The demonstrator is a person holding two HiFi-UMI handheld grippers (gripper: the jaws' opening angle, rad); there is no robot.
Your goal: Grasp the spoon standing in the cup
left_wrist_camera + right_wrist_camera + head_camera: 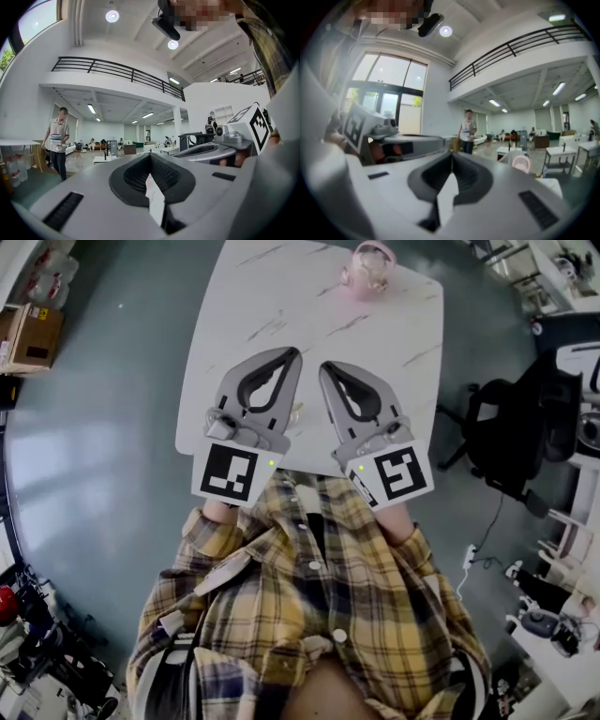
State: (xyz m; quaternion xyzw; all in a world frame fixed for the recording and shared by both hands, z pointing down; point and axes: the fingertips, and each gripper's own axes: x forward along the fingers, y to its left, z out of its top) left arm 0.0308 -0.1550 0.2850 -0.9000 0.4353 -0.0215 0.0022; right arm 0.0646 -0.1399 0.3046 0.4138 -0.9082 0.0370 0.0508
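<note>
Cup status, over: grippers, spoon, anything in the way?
Left gripper shut, empty; right gripper shut, empty. Both at table near edge. Pink cup at far edge, untouched; spoon too small to tell. Nothing between grippers and cup.

Pink cup (367, 271); white table (246, 298), grey veining; yellow-navy plaid shirt (375, 606); teal-grey floor (94, 427); brown cardboard box (31, 335).

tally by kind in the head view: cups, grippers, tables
pale pink cup: 1
grey two-jaw grippers: 2, left and right, both shut
white marble-look table: 1
total: 4
</note>
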